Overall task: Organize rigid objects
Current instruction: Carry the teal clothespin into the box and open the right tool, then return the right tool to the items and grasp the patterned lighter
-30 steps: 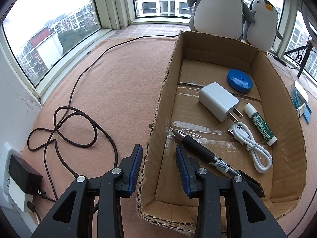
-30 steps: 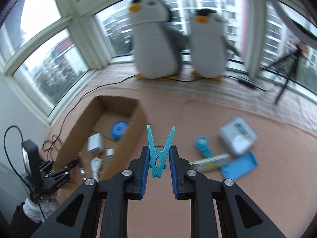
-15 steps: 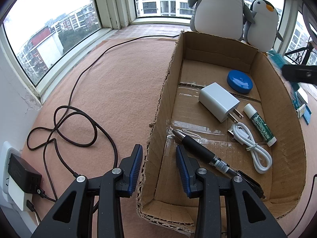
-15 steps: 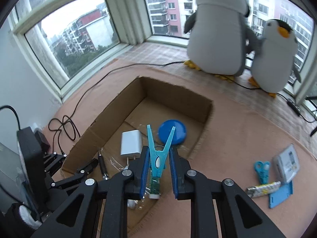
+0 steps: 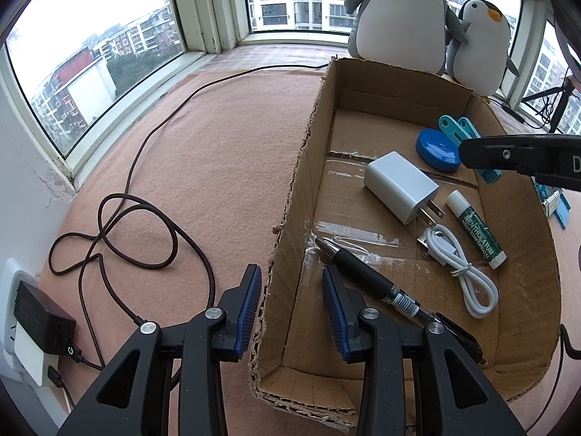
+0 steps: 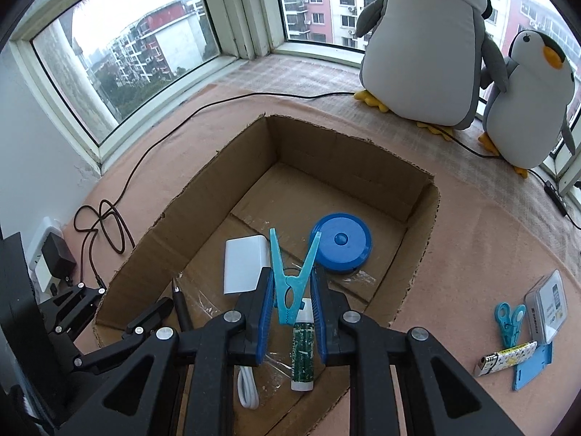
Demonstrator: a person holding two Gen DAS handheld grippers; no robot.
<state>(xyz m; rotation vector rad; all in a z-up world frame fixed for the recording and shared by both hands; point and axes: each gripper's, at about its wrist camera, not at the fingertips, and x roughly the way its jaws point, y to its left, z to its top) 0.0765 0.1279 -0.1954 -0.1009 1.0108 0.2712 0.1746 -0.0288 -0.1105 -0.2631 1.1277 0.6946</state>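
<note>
Since 1 second ago, my right tool (image 6: 291, 309) had carried the teal clothespin (image 6: 290, 283) from above the desk's scattered items to over the cardboard box (image 5: 290, 196); my left tool had not shifted. My left tool (image 5: 291, 303) was open, its fingers straddling the box's left wall. Inside the box lay a black pen (image 5: 366, 279), a white charger (image 5: 399, 185), a white cable (image 5: 461, 265), a lip balm (image 5: 475, 229) and a blue round case (image 5: 435, 145). My right tool gripped the clothespin, prongs up, above the lip balm.
</note>
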